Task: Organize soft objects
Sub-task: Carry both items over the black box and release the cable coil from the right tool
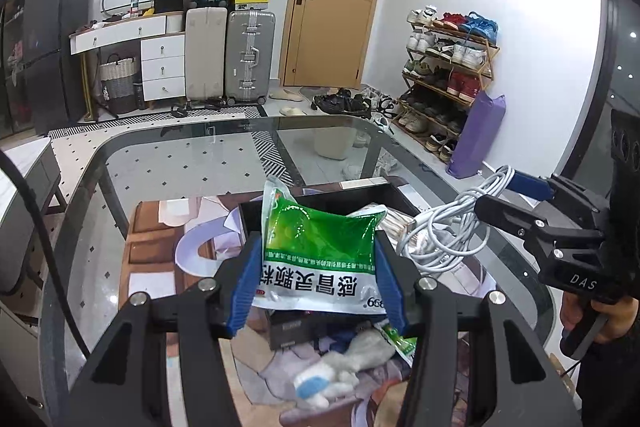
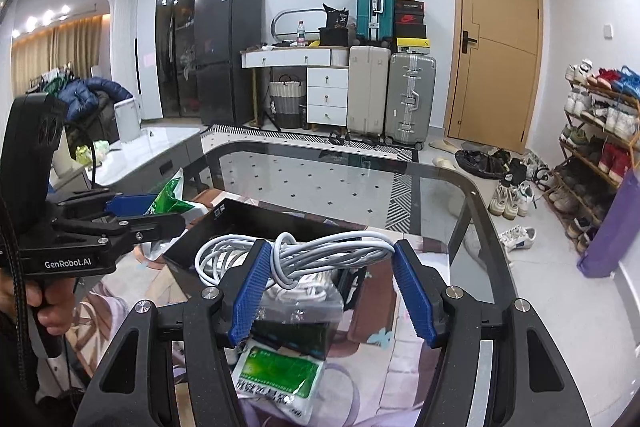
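My left gripper is shut on a green and white medicine packet and holds it up over a black box on the glass table. My right gripper is shut on a coiled white cable and holds it above the same black box. The right gripper also shows at the right of the left wrist view with the cable. A second small green packet lies on the cloth below. A white and blue plush lies under the left gripper.
A patterned cloth covers the near part of the table. The table's dark rim curves at the right. Suitcases, a shoe rack and a door stand behind.
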Demonstrator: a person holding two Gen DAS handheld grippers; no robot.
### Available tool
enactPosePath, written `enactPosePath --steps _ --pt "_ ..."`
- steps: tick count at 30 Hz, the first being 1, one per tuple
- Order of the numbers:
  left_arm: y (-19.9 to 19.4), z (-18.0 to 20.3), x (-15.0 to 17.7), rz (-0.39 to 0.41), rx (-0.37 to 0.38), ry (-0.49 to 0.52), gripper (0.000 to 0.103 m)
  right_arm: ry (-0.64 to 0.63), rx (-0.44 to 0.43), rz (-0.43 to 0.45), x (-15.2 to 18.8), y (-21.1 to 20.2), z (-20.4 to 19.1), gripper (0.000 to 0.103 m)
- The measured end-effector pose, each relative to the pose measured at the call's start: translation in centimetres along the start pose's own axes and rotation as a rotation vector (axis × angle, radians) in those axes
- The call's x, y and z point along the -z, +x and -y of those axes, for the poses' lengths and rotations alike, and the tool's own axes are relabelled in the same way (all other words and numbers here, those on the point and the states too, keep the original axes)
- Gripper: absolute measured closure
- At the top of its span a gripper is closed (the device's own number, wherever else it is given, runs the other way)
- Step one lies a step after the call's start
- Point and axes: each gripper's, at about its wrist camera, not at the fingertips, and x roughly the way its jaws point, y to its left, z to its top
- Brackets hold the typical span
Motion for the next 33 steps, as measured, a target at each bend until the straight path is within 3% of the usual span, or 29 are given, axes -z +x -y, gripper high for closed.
enactPosePath --steps 11,18,27,33 --pt "3.3 -0.3 -0.8 -0.04 -0.017 0.019 0.05 -0.154 0.023 -0.072 -0.9 5.8 -1.8 0.04" --pt "4.3 -0.4 -0.6 -0.061 -0.021 0.027 0.05 -0.247 -0.02 -0.117 -0.5 9.2 -3.5 0.04" --pt "5.4 -0.3 -0.5 -0.083 -0.026 0.022 0.05 -0.262 -0.092 -0.173 0.2 12.2 -3.3 0.04" --pt "5.8 -0.2 -0.4 -0.092 -0.026 0.032 0.05 -0.251 -0.123 -0.191 0.5 13.3 -2.9 0.034"
